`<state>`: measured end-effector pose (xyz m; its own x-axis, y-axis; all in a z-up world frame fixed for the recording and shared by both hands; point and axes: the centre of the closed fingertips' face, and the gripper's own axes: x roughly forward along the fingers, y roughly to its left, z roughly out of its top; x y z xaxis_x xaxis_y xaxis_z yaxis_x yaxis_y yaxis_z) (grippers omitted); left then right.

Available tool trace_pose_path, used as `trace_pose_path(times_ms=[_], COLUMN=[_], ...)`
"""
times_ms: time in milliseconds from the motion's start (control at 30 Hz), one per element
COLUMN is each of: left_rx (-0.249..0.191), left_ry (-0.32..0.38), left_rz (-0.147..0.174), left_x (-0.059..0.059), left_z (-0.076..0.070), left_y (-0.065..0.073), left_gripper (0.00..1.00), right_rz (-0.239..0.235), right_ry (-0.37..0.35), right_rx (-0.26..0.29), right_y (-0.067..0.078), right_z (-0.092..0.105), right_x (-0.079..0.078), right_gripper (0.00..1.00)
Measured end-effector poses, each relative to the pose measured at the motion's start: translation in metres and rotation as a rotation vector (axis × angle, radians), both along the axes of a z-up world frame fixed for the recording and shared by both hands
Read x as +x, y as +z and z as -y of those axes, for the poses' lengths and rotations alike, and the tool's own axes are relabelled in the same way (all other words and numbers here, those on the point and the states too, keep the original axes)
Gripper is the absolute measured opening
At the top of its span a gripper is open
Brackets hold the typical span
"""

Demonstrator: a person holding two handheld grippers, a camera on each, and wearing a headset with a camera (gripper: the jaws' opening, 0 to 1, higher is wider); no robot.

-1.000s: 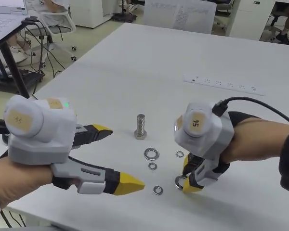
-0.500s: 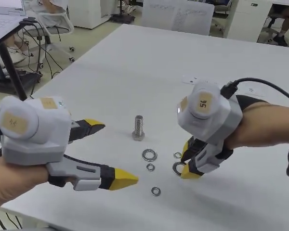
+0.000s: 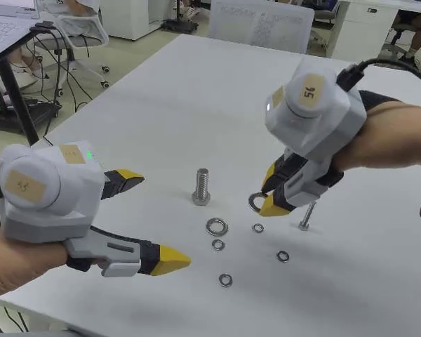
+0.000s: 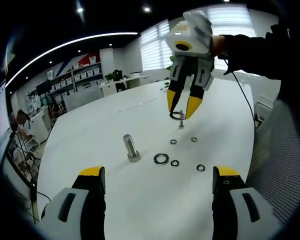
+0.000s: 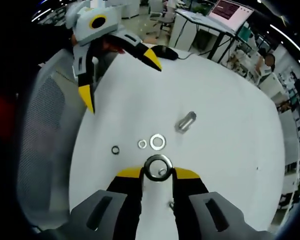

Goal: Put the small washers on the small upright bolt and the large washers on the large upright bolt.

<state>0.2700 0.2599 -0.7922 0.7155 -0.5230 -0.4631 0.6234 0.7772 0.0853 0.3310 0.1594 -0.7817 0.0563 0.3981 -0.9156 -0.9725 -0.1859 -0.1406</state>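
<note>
In the head view the large bolt (image 3: 202,186) stands upright mid-table, and the small bolt (image 3: 306,216) stands to its right. My right gripper (image 3: 266,201) hovers between them, above the table, shut on a large washer (image 3: 255,203). That washer (image 5: 158,167) sits between the jaw tips in the right gripper view. A second large washer (image 3: 216,227) lies flat in front of the large bolt, with several small washers (image 3: 226,280) scattered around it. My left gripper (image 3: 151,219) is open and empty at the near left. The left gripper view shows the right gripper (image 4: 181,106) above the small bolt (image 4: 181,122).
The white table (image 3: 196,105) stretches far behind the bolts. Its near edge runs just below the left gripper. A grey chair (image 3: 259,24) stands at the far side. A dark desk (image 3: 7,42) with cables stands off to the left.
My right gripper has risen off the table with the large washer and moved away from the near edge. The small bolt and a small washer it hid now show. The left gripper stayed open.
</note>
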Motion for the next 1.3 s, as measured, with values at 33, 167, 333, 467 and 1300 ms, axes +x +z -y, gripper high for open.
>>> trace_pose_path(times_ms=[33,167,333,467,1300], left_rx=[0.002,0.018,0.032,0.052,0.049], left_ry=[0.001,0.007,0.01,0.011,0.008], left_rz=[0.001,0.006,0.006,0.01,0.007], left_x=[0.0,0.001,0.002,0.003,0.006], left_z=[-0.001,-0.004,-0.007,-0.009,-0.008], left_y=[0.0,-0.003,-0.007,-0.011,-0.017], left_gripper=[0.89,0.89,0.89,0.89,0.87], right_rz=[0.002,0.023,0.016,0.018,-0.062], right_ry=[0.002,0.022,0.036,0.055,0.08], right_rx=[0.003,0.011,0.045,0.045,-0.024], right_y=[0.002,0.012,0.024,0.024,-0.013], right_z=[-0.003,-0.016,-0.04,-0.054,-0.093], right_x=[0.002,0.007,0.019,0.025,0.047], right_gripper=[0.23,0.23,0.23,0.23,0.23])
